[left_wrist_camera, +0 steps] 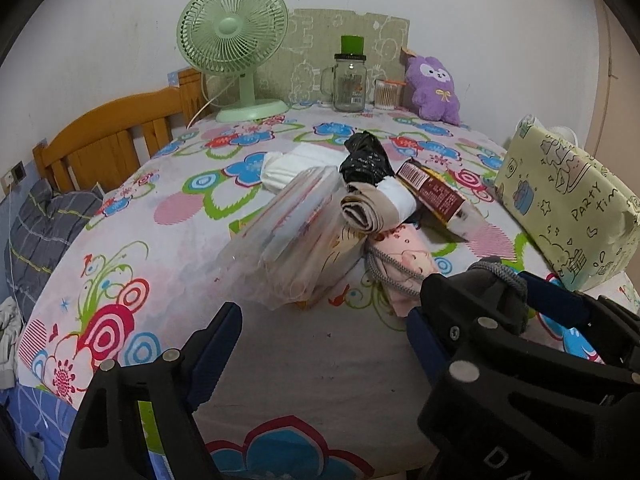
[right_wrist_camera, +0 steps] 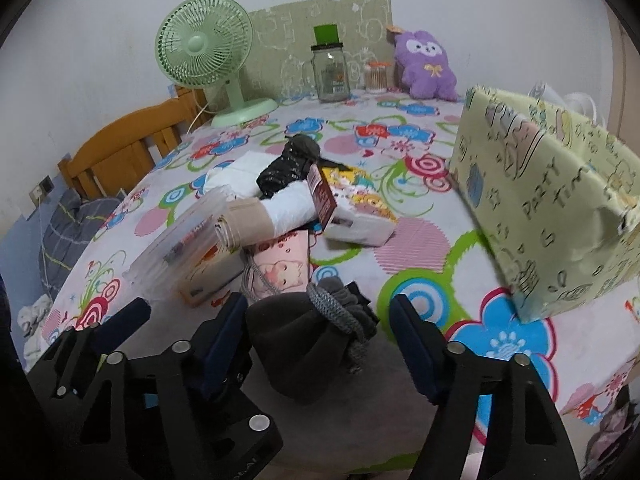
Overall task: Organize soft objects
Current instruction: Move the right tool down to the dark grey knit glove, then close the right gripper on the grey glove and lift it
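Observation:
A dark grey drawstring pouch (right_wrist_camera: pixel 296 340) lies on the flowered sheet (right_wrist_camera: pixel 360 420) between the jaws of my right gripper (right_wrist_camera: pixel 316 332). Its left pad touches the pouch, while a gap shows at the right pad, so the gripper is open. My left gripper (left_wrist_camera: pixel 320 332) stands open just to the left over bare sheet, with nothing between its fingers. Beyond them is a pile: a pink cartoon pouch (left_wrist_camera: pixel 404 264) with a grey cord, a rolled beige cloth (left_wrist_camera: pixel 368 208), a black plastic bag (left_wrist_camera: pixel 364 160), a white cloth (left_wrist_camera: pixel 296 168) and a clear plastic packet (left_wrist_camera: pixel 292 240).
A yellow-green wrapped box (right_wrist_camera: pixel 552 208) stands close on the right. A brown carton (right_wrist_camera: pixel 348 204) lies in the pile. At the back wall are a green fan (left_wrist_camera: pixel 236 48), a glass jar (left_wrist_camera: pixel 350 80), a swab tub (left_wrist_camera: pixel 388 94) and a purple plush (left_wrist_camera: pixel 434 88). A wooden headboard (left_wrist_camera: pixel 108 140) is on the left.

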